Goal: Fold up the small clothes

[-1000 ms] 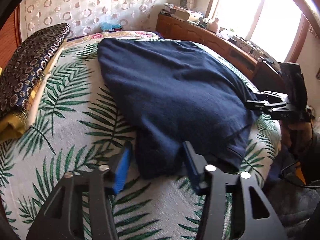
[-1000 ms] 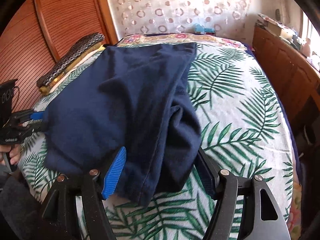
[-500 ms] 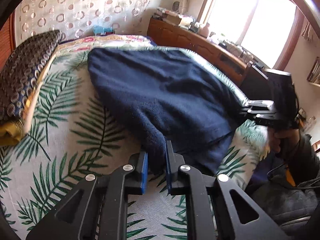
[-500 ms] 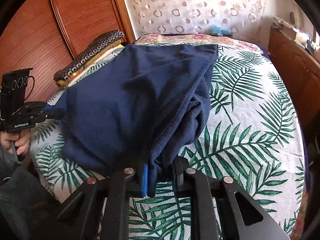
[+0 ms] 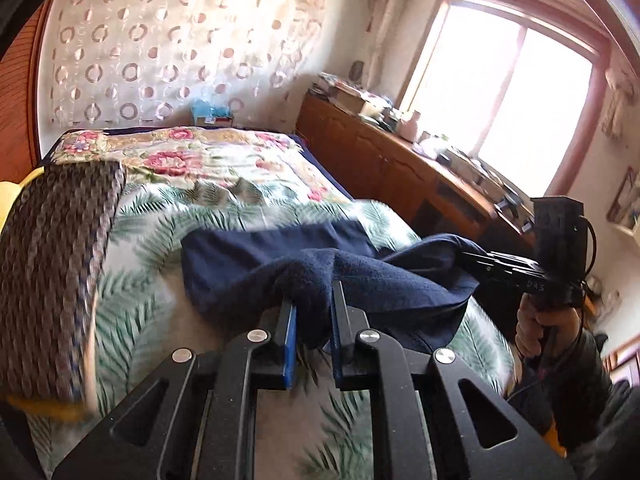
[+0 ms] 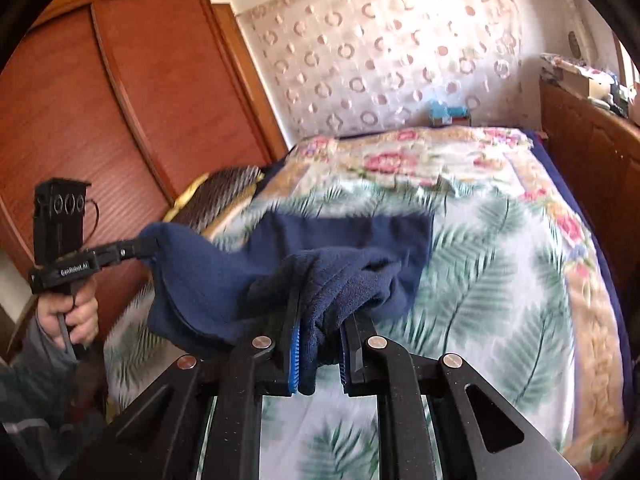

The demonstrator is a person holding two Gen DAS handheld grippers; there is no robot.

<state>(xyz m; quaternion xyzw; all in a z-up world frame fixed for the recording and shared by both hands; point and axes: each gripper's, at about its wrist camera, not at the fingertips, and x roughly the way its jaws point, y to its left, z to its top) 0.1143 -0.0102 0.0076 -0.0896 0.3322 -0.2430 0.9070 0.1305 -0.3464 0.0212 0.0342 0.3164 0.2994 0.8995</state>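
Navy garment (image 5: 256,256): near edge lifted above palm-print bedspread (image 5: 240,200), far part resting on it; left gripper (image 5: 314,316) and right gripper (image 6: 320,320) each clamped on a bunched corner

On the bed (image 5: 224,184) the garment (image 5: 280,252) lies across the near half, its two near corners raised, with folded cloths (image 5: 56,264) stacked to its left and a cabinet (image 5: 384,160) along the bed's right side.

One navy garment (image 5: 248,264), two hand-held grippers (left (image 5: 312,320), right (image 6: 320,332)), one bed (image 6: 500,280)
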